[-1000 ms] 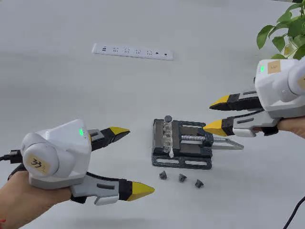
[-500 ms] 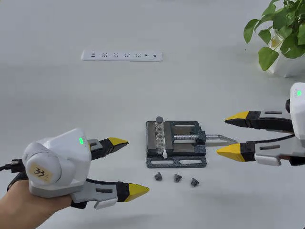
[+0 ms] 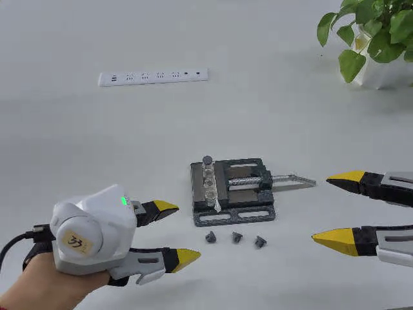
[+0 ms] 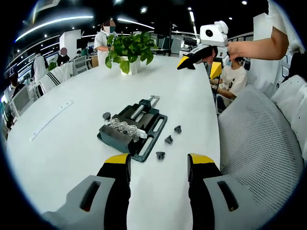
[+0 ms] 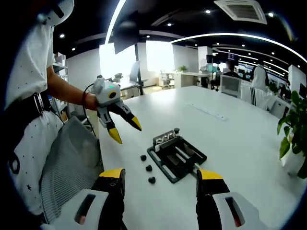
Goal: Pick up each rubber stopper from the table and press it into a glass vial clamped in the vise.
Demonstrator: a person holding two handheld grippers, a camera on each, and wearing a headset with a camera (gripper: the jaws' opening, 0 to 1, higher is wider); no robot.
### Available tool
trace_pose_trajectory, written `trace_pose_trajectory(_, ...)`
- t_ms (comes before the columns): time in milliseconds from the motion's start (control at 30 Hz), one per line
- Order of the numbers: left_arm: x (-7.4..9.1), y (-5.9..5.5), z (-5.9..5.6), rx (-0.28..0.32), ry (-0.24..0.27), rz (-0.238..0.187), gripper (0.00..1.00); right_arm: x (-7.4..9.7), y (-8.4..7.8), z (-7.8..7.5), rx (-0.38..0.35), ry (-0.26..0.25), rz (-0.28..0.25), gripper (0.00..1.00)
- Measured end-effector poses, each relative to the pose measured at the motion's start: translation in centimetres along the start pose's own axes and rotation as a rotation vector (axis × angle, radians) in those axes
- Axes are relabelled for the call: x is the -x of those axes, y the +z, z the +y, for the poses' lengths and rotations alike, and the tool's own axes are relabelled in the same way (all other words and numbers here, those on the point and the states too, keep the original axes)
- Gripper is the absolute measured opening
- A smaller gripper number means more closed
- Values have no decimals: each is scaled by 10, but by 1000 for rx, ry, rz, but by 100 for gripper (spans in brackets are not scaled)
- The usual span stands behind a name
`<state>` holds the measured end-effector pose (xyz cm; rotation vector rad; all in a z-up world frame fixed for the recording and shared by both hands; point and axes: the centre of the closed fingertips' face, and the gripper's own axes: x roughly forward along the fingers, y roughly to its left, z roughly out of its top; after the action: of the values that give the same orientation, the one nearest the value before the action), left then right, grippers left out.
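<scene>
A dark vise (image 3: 242, 194) holds a row of glass vials (image 3: 208, 187); the far vial carries a grey stopper (image 3: 207, 159). Three loose rubber stoppers (image 3: 210, 237) (image 3: 237, 237) (image 3: 260, 241) lie on the table just in front of the vise. My left gripper (image 3: 175, 232) is open at the left, level with the stoppers and apart from them. My right gripper (image 3: 322, 210) is open at the right of the vise handle, holding nothing. In the left gripper view the vise (image 4: 132, 127) and the stoppers (image 4: 169, 139) lie ahead of the open jaws. In the right gripper view the stoppers (image 5: 148, 167) sit left of the vise (image 5: 175, 155).
A white power strip (image 3: 153, 77) lies far back on the white table (image 3: 77, 148). A potted plant (image 3: 371, 32) stands at the back right. A mesh chair (image 4: 254, 143) is beside the table's edge, and people sit in the background.
My right gripper has drawn back from the vise, to the right and nearer to me. The left gripper has barely moved. The head camera has shifted, so the whole scene slid.
</scene>
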<state>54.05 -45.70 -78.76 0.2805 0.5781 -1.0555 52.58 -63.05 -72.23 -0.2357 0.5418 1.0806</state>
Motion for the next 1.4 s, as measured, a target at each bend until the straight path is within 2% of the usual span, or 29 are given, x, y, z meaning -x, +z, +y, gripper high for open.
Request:
trace_pose_trajectory(67,-5,-4,-3,-7,-4,33,42,5,-12,0,-17,-10,-8,58)
trace_pose_trajectory(233,-16,-9,-7,-11,-10,69,37,11,-16,6,-44,-19,-43,65)
trace_pose_trajectory(267,-17,-12,-5,-11,-12,78,36,12,-17,7,-48,-20,-47,66)
trace_pose_trajectory(367,-24,-15,-7,-15,-20,97,34,14,-24,8,-55,-27,-42,66)
trace_pose_trajectory(433,-29,-19,-9,-25,-19,128,31,15,-29,9,-67,-30,-40,67)
trace_pose_trajectory(500,-34,-26,-7,-34,-19,143,28,16,-33,9,-78,-36,-39,66)
trace_pose_trajectory(567,-38,-22,-11,-34,-17,145,26,18,-34,9,-87,-44,-45,66)
trace_pose_trajectory(733,-46,-27,-11,-49,2,189,22,21,-39,4,-105,-58,-55,65)
trace_pose_trajectory(833,-50,-29,-10,-52,-2,195,19,22,-41,4,-109,-63,-55,65)
trace_pose_trajectory(900,-53,-27,-11,-44,-3,193,18,22,-41,3,-116,-66,-58,64)
trace_pose_trajectory(1133,-60,-32,-8,-47,-6,220,16,23,-43,1,-120,-72,-58,64)
trace_pose_trajectory(1300,-61,-31,-9,-45,-6,221,14,24,-43,0,-129,-77,-62,64)
trace_pose_trajectory(1400,-63,-34,-9,-44,-10,232,12,24,-44,0,-130,-78,-61,63)
